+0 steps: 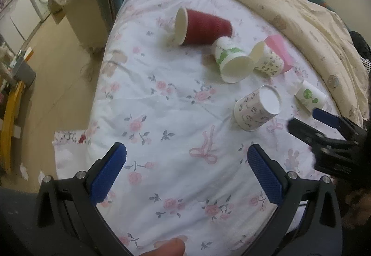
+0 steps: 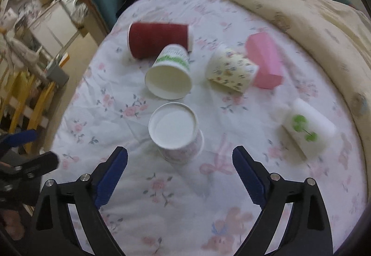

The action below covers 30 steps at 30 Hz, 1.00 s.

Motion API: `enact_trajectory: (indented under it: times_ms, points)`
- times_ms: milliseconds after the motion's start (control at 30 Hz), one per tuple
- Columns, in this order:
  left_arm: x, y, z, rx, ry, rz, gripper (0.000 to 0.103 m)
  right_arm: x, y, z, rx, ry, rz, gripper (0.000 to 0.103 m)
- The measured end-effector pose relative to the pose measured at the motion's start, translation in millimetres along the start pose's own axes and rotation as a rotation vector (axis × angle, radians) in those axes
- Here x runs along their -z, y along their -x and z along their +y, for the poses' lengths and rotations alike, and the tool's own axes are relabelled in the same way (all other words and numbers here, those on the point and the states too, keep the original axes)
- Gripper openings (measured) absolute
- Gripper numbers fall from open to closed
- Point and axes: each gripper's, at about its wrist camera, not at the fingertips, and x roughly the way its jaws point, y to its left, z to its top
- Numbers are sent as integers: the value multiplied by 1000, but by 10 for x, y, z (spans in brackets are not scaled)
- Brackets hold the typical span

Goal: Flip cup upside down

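Standing base-up on the floral bedsheet (image 2: 143, 188), the patterned cup (image 2: 177, 137) sits just ahead of the right gripper (image 2: 179, 163), axis nearly vertical. Both grippers are wide open and empty; the left gripper (image 1: 186, 163) lies farther off, to the cup's left.

Both wrist views downward, sharing bed (image 1: 162, 103)

The left gripper (image 1: 186, 171) hangs with its blue-padded jaws spread wide, holding nothing. The right gripper (image 2: 179, 172) is likewise spread wide and empty, close beside it.
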Motion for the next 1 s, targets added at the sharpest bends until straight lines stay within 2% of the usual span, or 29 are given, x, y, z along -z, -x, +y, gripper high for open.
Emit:
enact_trajectory:
  times_ms: [200,500,633,800,867,1000]
  points:
    - [57,175,-14,38,-12,-59,103,224,567,-63,20,-55,-67,97]
    - [220,320,-87,64,-37,-102,103,545,1071,87,31,-107,-188,98]
    - [296,375,-126,34,-59,-133,103,694,1151,117,82,-113,-255,98]
    - [371,482,-144,-21,-90,-248,103,877,1159,70,134,-166,-359,98]
    - [393,522,-137,-18,-98,-296,103,907,1134,66,151,-164,-374,98]
    - [373,568,-123,-5,-101,-343,103,884,1071,42,161,-161,-374,98]
